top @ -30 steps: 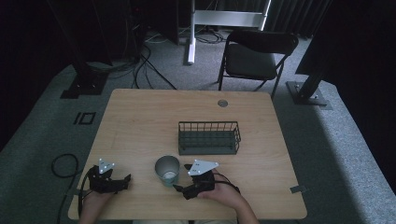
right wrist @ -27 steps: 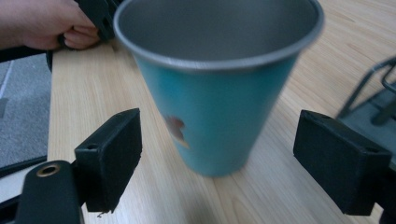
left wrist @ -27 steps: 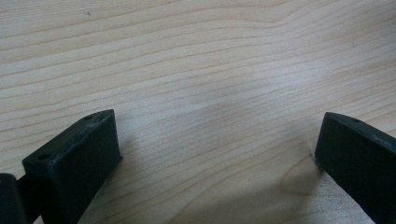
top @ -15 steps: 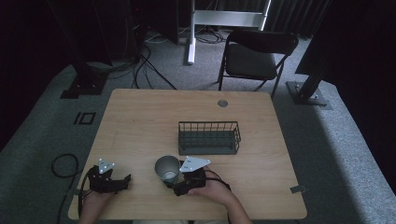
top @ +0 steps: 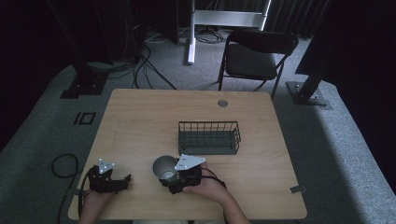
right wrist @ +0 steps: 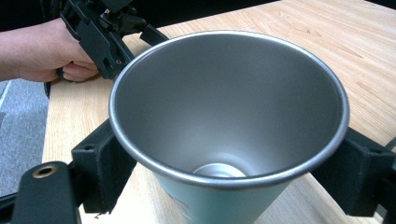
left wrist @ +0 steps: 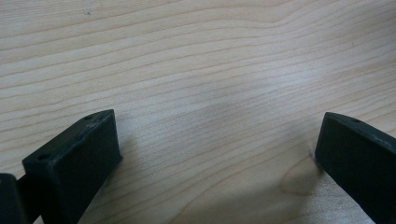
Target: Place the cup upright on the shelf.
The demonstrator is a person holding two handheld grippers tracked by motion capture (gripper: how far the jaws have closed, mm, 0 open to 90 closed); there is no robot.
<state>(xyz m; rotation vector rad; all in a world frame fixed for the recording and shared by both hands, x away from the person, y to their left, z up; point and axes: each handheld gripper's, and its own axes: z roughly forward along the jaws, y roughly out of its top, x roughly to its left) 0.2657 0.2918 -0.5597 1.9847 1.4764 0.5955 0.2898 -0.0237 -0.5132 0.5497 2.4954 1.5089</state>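
The right gripper (top: 171,179) has moved left onto the metal cup (top: 164,167); its jaws flank it, seemingly gripping; left gripper (top: 122,182) jaws spread, idle.

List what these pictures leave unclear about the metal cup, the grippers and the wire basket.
- Metal cup: in the right gripper view its base is cut off by the bottom edge; whether the right gripper presses its wall or only flanks it is unclear.
- Left gripper: in the high view its jaws are too small and dark to read.
- Wire basket: the high view is too dim to show its inside clearly.
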